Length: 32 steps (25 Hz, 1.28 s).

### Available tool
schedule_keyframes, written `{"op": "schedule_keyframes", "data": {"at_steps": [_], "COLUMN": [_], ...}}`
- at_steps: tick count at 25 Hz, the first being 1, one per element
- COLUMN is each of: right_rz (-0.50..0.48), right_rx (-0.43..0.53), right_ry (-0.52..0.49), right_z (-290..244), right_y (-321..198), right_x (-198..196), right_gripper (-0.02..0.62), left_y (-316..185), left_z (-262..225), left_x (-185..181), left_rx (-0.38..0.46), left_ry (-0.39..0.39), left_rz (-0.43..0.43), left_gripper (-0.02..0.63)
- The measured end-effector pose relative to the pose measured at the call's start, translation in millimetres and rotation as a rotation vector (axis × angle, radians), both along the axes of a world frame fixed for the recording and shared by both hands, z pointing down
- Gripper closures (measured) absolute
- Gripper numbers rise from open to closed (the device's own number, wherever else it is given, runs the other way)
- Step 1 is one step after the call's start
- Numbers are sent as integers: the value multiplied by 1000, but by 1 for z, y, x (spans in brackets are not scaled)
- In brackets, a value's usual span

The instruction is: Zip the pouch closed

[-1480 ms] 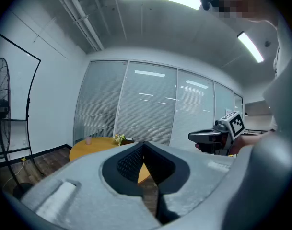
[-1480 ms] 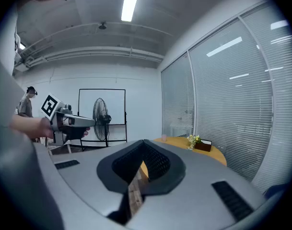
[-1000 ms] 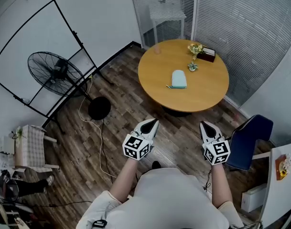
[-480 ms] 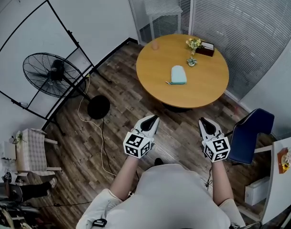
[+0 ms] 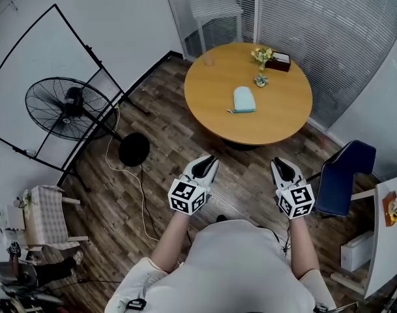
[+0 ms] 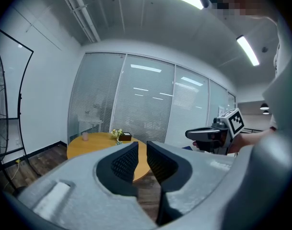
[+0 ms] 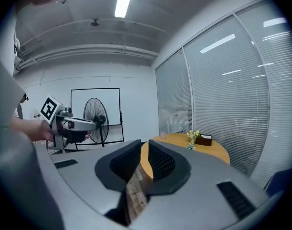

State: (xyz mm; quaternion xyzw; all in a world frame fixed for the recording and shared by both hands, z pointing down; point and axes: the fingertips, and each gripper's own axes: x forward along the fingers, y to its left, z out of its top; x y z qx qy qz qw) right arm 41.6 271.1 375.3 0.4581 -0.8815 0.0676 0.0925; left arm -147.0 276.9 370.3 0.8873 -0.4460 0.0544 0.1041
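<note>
A light blue pouch (image 5: 243,99) lies flat near the middle of a round wooden table (image 5: 289,119), far ahead of both grippers. My left gripper (image 5: 209,161) is held in the air over the wooden floor, well short of the table, jaws shut with nothing between them. My right gripper (image 5: 280,165) hovers level with it to the right, also shut and empty. In the left gripper view the left gripper (image 6: 142,145) points at the table (image 6: 90,145). The right gripper (image 7: 145,145) points at the table (image 7: 210,150) too. The pouch's zip cannot be made out from here.
On the table's far side stand a small flower vase (image 5: 261,60), a dark box (image 5: 281,60) and a pink cup (image 5: 208,60). A standing fan (image 5: 62,107) and a black frame are at the left, a blue chair (image 5: 345,175) at the right, cables on the floor.
The head view has shifted a little: the table sits slightly higher and the fan lower left. Both grippers keep the same pose and stay shut.
</note>
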Motion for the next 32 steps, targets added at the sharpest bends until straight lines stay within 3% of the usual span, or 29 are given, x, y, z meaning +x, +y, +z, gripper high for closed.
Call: {"op": "schedule_keyframes", "data": {"at_steps": [10,21,32], "right_rz": [50,35,-8], "right_rx": [-7,-18,-52], "right_ry": [5,37,20], "right_z": [7,13,29], "right_y": [-4,-21,-92], "right_x": [-22,-31,-18], "right_gripper": [557,557,555], "left_y": [-9,-25,-83], "left_z": [8,23,34], "left_x": [-27,-35,-22], "left_rx": [-3,-40,-73], "left_ry": [4,10,2], "left_rz": [40,51,5], "left_gripper": [552,552,552]}}
